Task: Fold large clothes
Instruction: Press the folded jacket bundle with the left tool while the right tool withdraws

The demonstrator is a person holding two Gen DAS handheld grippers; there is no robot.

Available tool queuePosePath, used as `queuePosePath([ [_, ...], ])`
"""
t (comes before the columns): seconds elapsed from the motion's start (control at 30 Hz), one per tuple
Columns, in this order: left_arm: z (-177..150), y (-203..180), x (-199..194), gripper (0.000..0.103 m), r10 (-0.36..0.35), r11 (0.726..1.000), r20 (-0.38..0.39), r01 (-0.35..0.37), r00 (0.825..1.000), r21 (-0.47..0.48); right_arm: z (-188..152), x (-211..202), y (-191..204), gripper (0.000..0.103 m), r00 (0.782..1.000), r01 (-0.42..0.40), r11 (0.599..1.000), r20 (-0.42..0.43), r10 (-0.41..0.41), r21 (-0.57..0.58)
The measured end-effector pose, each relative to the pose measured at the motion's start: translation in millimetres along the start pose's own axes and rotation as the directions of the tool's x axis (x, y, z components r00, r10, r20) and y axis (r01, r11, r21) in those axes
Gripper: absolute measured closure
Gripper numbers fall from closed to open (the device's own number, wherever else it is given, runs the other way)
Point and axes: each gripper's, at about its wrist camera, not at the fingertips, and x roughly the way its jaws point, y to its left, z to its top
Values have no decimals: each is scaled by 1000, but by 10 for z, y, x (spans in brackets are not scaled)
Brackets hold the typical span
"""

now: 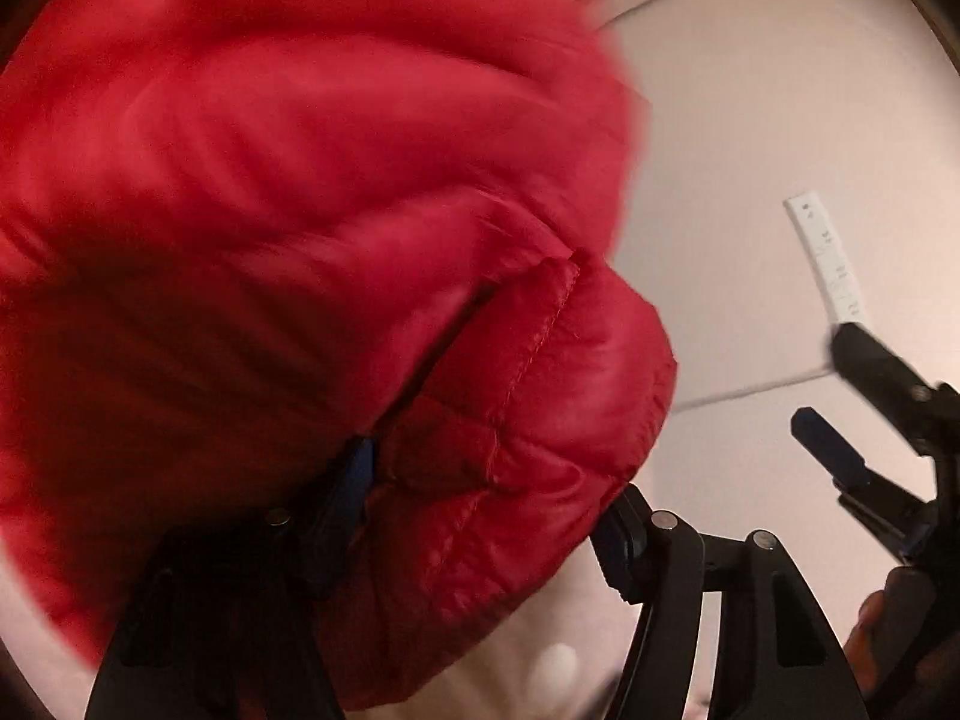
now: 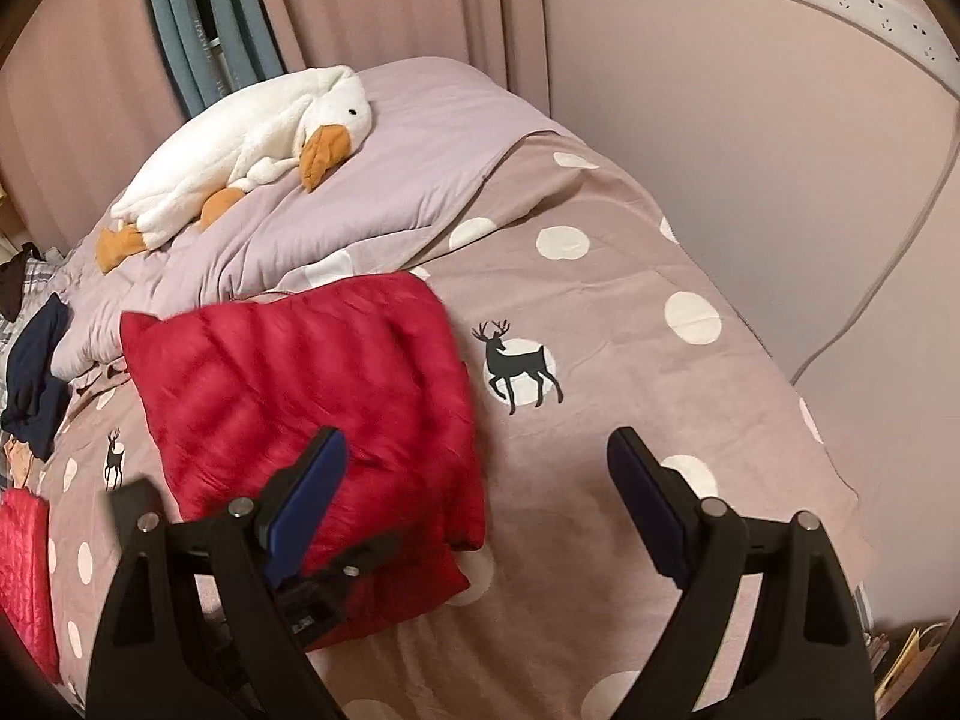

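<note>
Across the spotted bedspread lies the red puffer jacket, already folded to a thick rectangle, near the deer print and just below the rumpled lilac duvet.

Left gripper: jaws parted around a stitched corner of the jacket, red fabric bulging between them; hard to say from the blurred wrist view whether the pads still press on it, though it reads as a release. Seen from the right wrist camera, sits low at the jacket's near edge. Right gripper: wide apart, nothing between the fingers, hovering above the bedspread beside the jacket's right edge.

To do this step well, probably: let the corner drop flat on the fold, draw back along the fingers without dragging the slippery shell, then press down on the puffed top so trapped air does not spring the fold apart. Keep the right gripper ready to pin the opposite edge.

Around: plush goose on the duvet, well apart; dark clothes heaped at the left edge; another red quilted piece at lower left; power strip and its cable on the wall. Nothing blocks the jacket, but the duvet's edge touches its far side and could catch a further fold.
</note>
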Motion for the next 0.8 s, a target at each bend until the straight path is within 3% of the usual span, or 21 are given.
queuePosePath([
  [0.03, 4, 71, 48, 38, -11, 1000, -16, 11, 1000, -15, 0, -1, -1, 14, 1000, -1, 1000, -2, 1, 2],
  [0.2, -59, -21, 62, 38, 67, 997, -5, -67, 998, 48, 20, -10, -7, 14, 1000, 9, 1000, 16, -9, 2],
  [0.53, -78, -40, 31, 38, 99, 993, 0, -99, 995, 65, 81, -26, -5, 14, 998, 47, 999, 40, -47, 3],
  [0.8, -40, -318, 48, 38, 164, 982, -24, -161, 986, 101, 50, -14, 2, 14, 998, 56, 998, 37, -56, 4],
])
